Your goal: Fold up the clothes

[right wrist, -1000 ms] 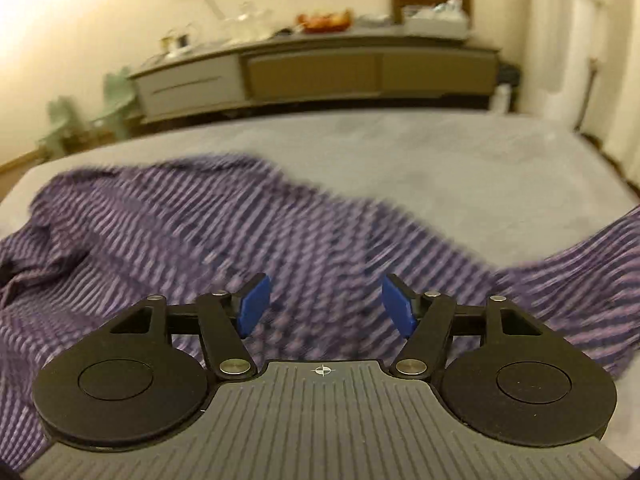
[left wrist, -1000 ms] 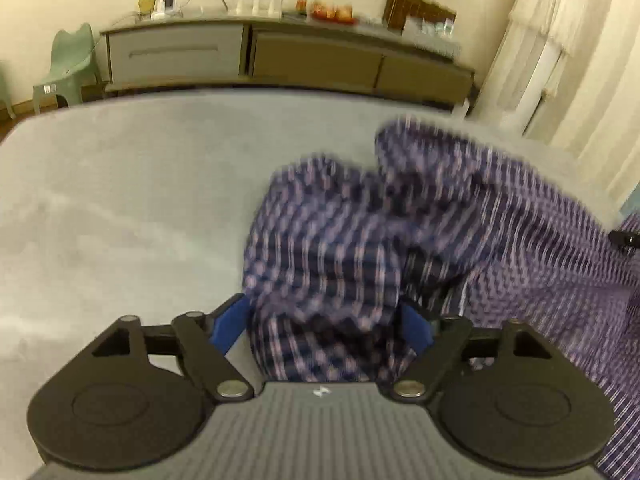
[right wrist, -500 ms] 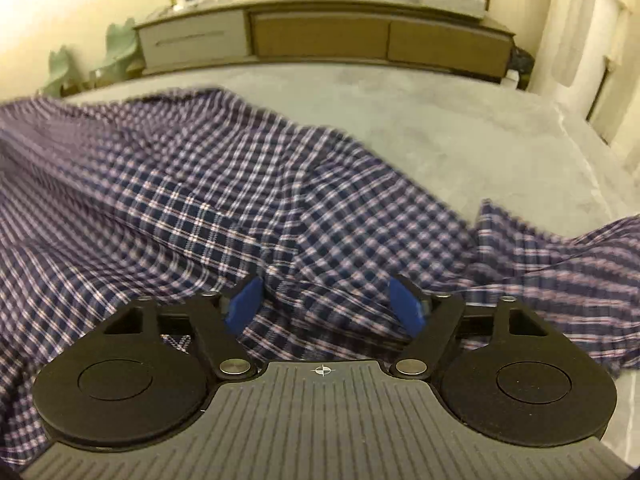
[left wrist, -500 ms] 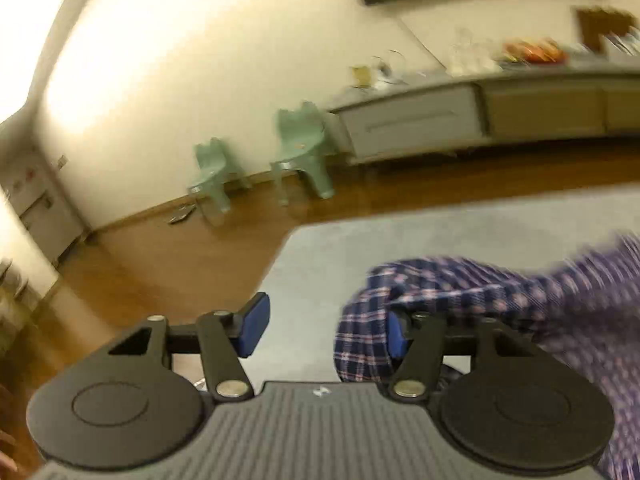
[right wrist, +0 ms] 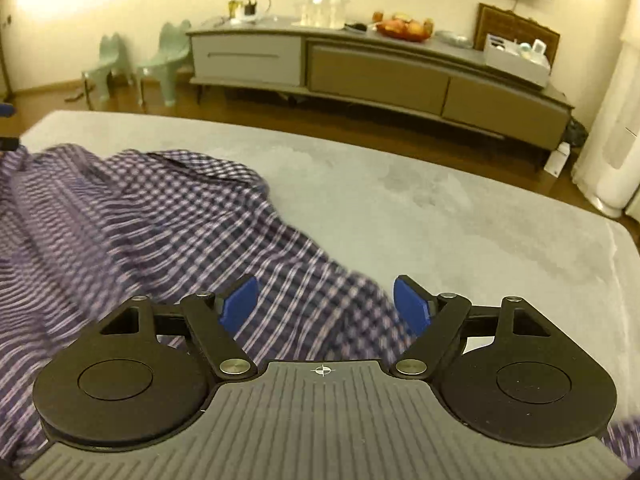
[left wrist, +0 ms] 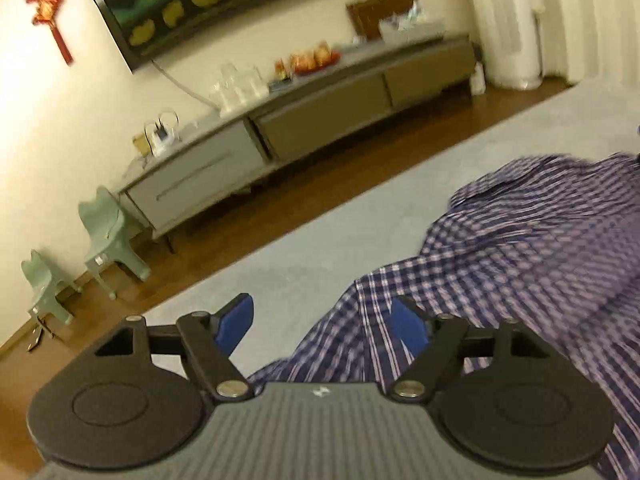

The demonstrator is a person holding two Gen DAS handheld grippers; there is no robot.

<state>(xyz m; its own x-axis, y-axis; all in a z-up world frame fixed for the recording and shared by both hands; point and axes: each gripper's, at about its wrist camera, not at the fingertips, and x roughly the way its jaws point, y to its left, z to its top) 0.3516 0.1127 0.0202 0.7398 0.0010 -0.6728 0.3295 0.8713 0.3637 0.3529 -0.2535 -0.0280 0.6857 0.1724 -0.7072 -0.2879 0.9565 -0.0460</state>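
Sprawling crumpled, checked shirt (right wrist: 152,216) stretches crosswise over the bed (right wrist: 440,208).

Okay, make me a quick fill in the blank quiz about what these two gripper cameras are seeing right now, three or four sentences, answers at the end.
1. The garment on the grey surface has a ____ pattern.
2. Both the left gripper and the right gripper have ____ pads.
3. Beside the sideboard stand two small green ____.
4. The right gripper's jaws stand ____.

Answers: checked; blue; chairs; open
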